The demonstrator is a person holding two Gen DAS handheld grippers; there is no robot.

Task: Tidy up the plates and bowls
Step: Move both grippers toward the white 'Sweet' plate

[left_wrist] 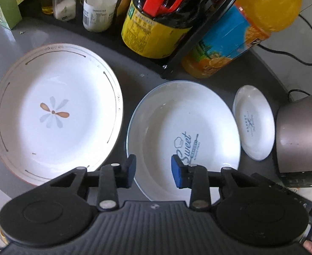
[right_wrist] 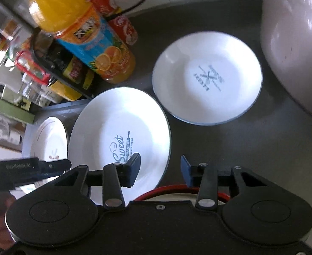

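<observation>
the left tongs (left_wrist: pixel 153 171) fill the bottom of the left wrist view, jaws partly apart, astride the near left rim of the sweet plate (left_wrist: pixel 183 136): one pad outside the rim, the other over the plate's floor, neither visibly pressing. the right tongs (right_wrist: pixel 160 171), low in the right wrist view, are also partly apart, straddling the same plate's lower right rim, clamped on nothing. a red-rimmed dish (right_wrist: pixel 177 193) shows just beneath them. the flower plate (left_wrist: pixel 56 112) lies at centre left on the grey table (left_wrist: pixel 134 68), the small bakery bowl (left_wrist: pixel 253 125) at right, both apart from the sweet plate. the step looks like taking hold of the sweet plate from two sides. next, each pair should settle over the rim and pinch it before lifting, probably toward a stack.
</observation>
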